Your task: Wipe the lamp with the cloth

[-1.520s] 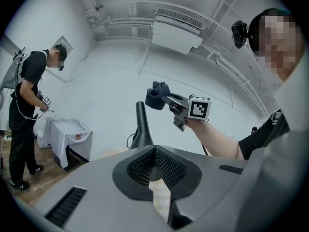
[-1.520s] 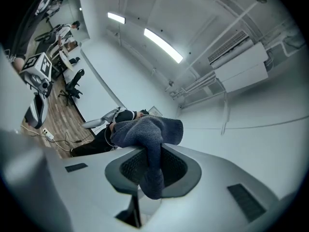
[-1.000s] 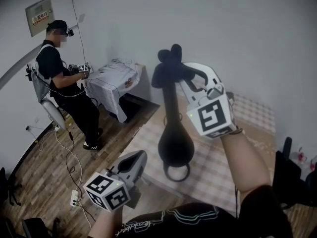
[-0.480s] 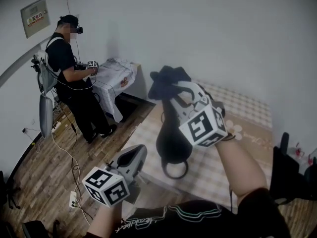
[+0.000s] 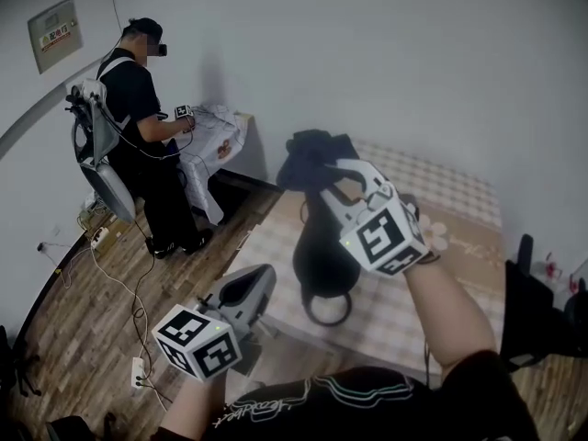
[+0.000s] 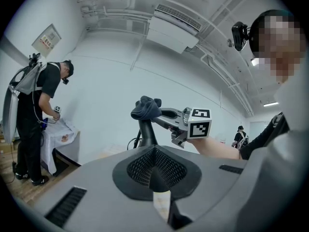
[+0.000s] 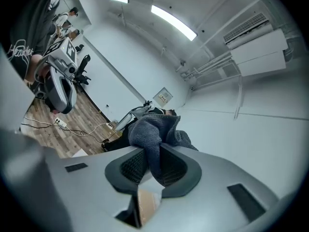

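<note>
Brought lower, toward frame centre, over the last second: dark grey knitted cloth (image 5: 308,154), clenched in the jaws of the white right gripper (image 5: 323,178). Lower left: white left gripper (image 5: 260,279), jaws pressed together on nothing, clear of the lamp. Centre: black bulb-bodied lamp (image 5: 322,260), upright on the beige checked tablecloth (image 5: 459,200), stem top capped by the cloth.

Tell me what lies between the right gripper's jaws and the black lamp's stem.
The dark grey knitted cloth: the right gripper pinches it, and in the left gripper view it drapes over the top of the black lamp.
</note>
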`<state>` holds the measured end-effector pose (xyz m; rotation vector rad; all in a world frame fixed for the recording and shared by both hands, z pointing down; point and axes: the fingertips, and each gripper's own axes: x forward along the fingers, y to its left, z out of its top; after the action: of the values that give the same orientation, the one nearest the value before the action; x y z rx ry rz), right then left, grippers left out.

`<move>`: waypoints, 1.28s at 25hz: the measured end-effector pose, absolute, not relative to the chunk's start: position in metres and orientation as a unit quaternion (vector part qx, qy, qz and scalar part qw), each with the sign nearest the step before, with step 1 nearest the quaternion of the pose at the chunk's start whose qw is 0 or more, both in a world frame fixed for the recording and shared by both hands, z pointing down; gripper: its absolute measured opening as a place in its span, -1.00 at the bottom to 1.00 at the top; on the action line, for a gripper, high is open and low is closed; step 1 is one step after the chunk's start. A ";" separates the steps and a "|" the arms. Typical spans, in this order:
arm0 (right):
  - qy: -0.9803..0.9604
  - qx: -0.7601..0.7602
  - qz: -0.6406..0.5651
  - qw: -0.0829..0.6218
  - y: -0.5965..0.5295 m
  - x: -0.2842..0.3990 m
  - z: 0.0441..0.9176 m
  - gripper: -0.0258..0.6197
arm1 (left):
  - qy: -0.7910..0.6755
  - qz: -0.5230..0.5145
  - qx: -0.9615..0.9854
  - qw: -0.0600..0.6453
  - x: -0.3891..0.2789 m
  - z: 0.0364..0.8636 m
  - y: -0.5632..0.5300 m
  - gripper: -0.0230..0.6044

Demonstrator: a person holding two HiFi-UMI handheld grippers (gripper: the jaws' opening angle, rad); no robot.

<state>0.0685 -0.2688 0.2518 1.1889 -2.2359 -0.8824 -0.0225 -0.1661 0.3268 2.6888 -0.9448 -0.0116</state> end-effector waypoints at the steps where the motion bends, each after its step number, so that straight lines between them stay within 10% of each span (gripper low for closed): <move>1: -0.813 0.433 -0.315 0.228 -0.267 0.071 0.254 -0.74 | -0.326 -0.002 0.934 0.145 -0.022 0.328 -0.165 -0.93; 32: -0.799 0.412 -0.289 0.329 -0.206 0.087 0.352 -0.74 | -0.234 0.011 0.958 0.162 -0.010 0.345 -0.182 -0.93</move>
<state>0.0869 -0.2062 0.3523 1.0794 -2.0916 -0.7558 -0.0099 -0.1824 0.3454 2.7347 -0.6682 0.0323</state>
